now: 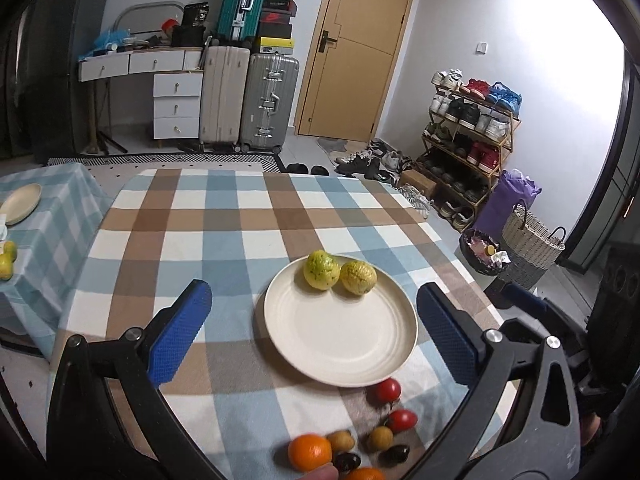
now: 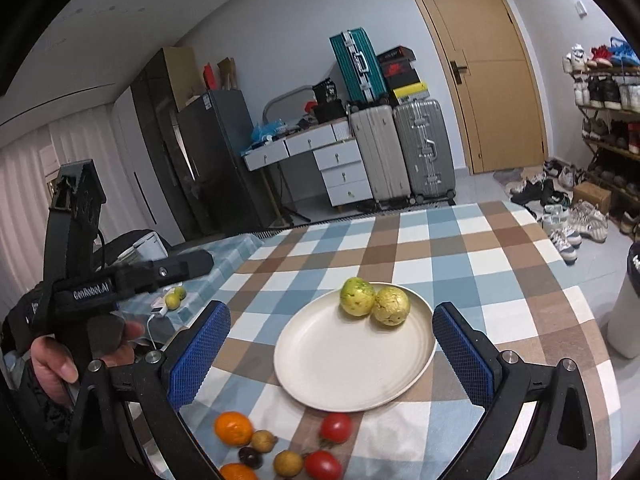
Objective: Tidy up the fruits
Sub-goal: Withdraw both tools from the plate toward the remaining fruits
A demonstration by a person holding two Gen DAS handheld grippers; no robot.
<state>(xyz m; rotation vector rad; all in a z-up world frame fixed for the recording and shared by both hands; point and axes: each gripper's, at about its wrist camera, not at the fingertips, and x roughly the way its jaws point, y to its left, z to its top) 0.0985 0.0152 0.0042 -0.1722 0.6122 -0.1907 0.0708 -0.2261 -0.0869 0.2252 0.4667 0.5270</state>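
Note:
A cream plate (image 1: 352, 348) (image 2: 340, 364) on the checked tablecloth holds two yellow-green fruits (image 1: 321, 270) (image 2: 357, 296) at its far edge. Near the table's front edge lie loose fruits: two red tomatoes (image 1: 387, 391) (image 2: 336, 427), an orange (image 1: 310, 452) (image 2: 234, 428), brown longans (image 1: 380, 439) (image 2: 288, 463) and dark fruits (image 1: 347, 462) (image 2: 251, 457). My left gripper (image 1: 314, 332) is open and empty above the plate. My right gripper (image 2: 332, 344) is open and empty above the plate. The left gripper's body (image 2: 92, 280) shows at the left in the right wrist view.
A second table at the left with a blue checked cloth (image 1: 52, 216) carries another plate (image 1: 18, 204) and small green fruits (image 1: 6, 258) (image 2: 174, 300). Suitcases (image 1: 248, 100), a drawer desk, a door and a shoe rack (image 1: 468, 136) stand beyond the table. A wicker basket (image 1: 528, 240) stands at the right.

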